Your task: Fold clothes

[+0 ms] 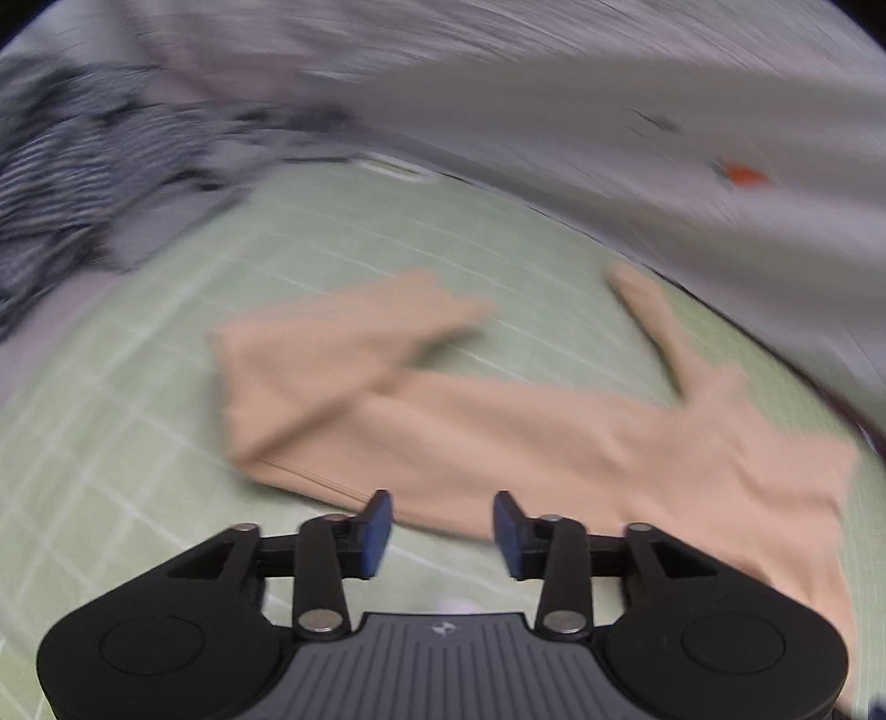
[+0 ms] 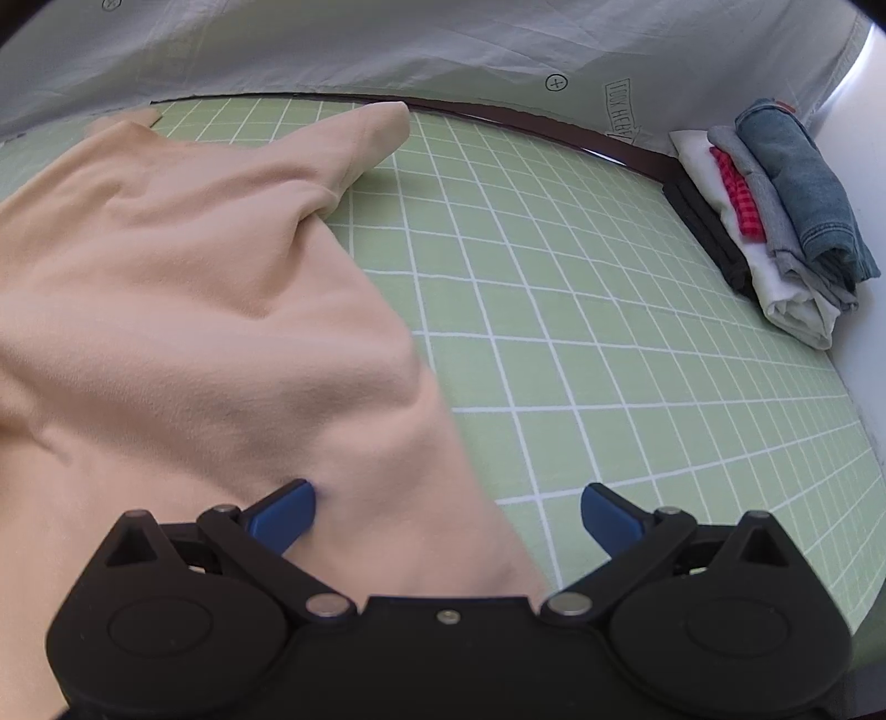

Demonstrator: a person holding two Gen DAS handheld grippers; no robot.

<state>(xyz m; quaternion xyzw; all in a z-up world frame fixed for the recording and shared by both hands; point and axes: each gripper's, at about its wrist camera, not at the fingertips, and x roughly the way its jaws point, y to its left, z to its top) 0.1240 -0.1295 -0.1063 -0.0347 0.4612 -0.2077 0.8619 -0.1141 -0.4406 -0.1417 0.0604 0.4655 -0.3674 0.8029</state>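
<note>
A peach long-sleeved shirt (image 1: pixel 498 421) lies spread on the green grid mat (image 1: pixel 111 443). One sleeve is folded across its left part and the other sticks out toward the far edge. My left gripper (image 1: pixel 443 531) hovers at the shirt's near hem, open, with only hem and mat showing in the gap. The left wrist view is smeared by motion. In the right wrist view the shirt (image 2: pixel 194 288) covers the left half of the mat (image 2: pixel 609 332). My right gripper (image 2: pixel 448 515) stands wide open over the shirt's edge, its left finger (image 2: pixel 288 512) against the cloth.
A stack of folded clothes (image 2: pixel 775 221), denim on top, sits at the mat's far right edge. A striped dark garment (image 1: pixel 72 183) is heaped off the mat's far left. Grey sheeting (image 2: pixel 387 44) borders the far side.
</note>
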